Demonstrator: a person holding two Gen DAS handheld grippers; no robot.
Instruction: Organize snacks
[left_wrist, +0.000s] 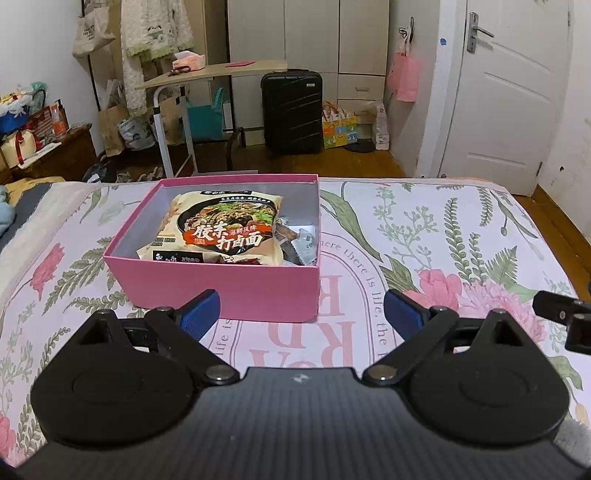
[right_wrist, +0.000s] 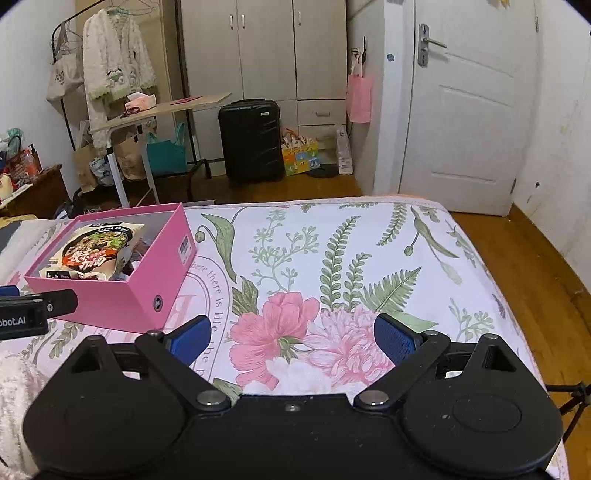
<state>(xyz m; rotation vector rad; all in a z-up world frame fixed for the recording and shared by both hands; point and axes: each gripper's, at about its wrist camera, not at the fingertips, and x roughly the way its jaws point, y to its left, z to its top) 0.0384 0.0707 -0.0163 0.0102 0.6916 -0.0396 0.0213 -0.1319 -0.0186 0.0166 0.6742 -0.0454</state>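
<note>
Bed: floral sheet, soft footing.
Pink box: left, noodle packet atop, perhaps overfull; a nudge tips it.
Left gripper: spread, empty.
Right gripper: spread, empty.

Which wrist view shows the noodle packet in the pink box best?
Left wrist: the noodle packet lies nearly centred, label readable, inside the pink box. The right wrist view shows it small, oblique, near the left edge.
</note>
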